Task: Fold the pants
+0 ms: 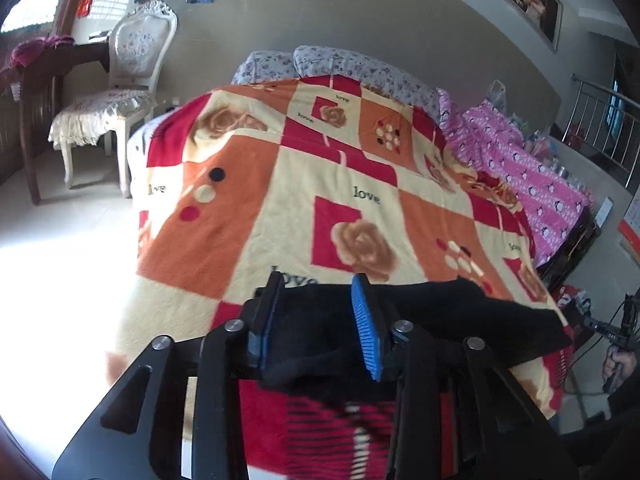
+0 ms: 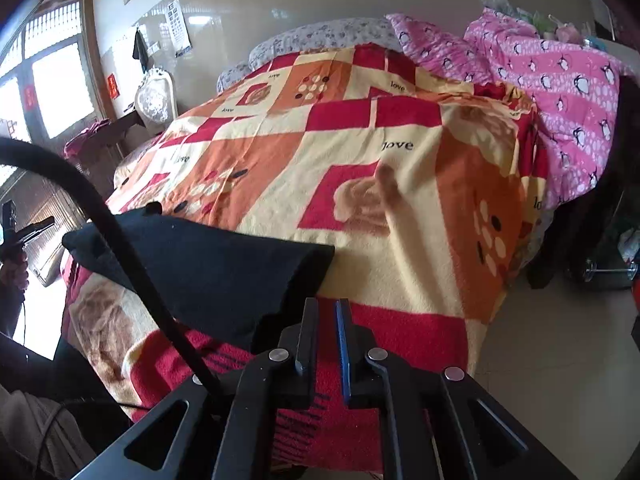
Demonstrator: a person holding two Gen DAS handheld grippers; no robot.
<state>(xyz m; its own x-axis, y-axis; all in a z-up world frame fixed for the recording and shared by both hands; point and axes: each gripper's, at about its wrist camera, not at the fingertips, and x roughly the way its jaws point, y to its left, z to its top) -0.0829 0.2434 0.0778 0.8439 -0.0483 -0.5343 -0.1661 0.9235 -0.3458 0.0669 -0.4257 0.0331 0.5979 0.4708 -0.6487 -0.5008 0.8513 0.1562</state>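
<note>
The black pants (image 1: 460, 316) lie folded across the near end of the bed, on the orange, red and cream blanket (image 1: 304, 184). My left gripper (image 1: 318, 286) is open, its jaws standing either side of the pants' left end, with black cloth between them. In the right wrist view the pants (image 2: 208, 264) lie to the left of my right gripper (image 2: 326, 306). Its jaws are nearly together with only a narrow gap, nothing between them, just off the pants' right corner above the blanket (image 2: 360, 184).
A white chair (image 1: 120, 88) and a dark wooden table (image 1: 44, 80) stand left of the bed. A pink penguin quilt (image 2: 560, 92) is heaped along the right side. A black cable (image 2: 120, 248) crosses the right view. Floral pillows (image 1: 340, 68) lie at the head.
</note>
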